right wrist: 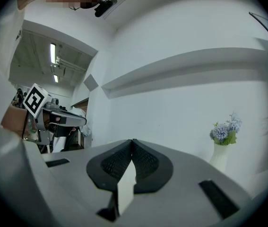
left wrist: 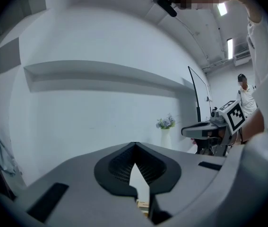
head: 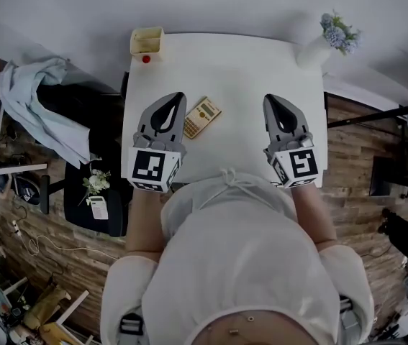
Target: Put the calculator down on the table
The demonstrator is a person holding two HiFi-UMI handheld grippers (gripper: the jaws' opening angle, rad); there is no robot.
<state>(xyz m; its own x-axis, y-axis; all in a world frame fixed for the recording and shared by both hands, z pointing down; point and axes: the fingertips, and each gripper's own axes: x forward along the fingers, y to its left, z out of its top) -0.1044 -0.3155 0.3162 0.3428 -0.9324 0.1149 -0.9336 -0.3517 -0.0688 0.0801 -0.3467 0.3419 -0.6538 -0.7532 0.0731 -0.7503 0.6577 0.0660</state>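
Note:
The tan calculator [head: 202,117] lies flat on the white table [head: 247,70], slightly left of the middle. My left gripper [head: 178,97] hovers just to its left, raised above the tabletop, jaws shut with nothing between them. My right gripper [head: 271,100] is held apart at the right, also shut and empty. In the left gripper view the jaw tips [left wrist: 134,144] meet and point level at the white wall; a tan sliver shows low in the gap. In the right gripper view the tips [right wrist: 133,141] meet too.
A yellow box [head: 147,40] and a small red object [head: 146,59] sit at the table's back left corner. A white vase of flowers [head: 317,47] stands at the back right. Chairs with draped cloth [head: 38,106] are to the left of the table.

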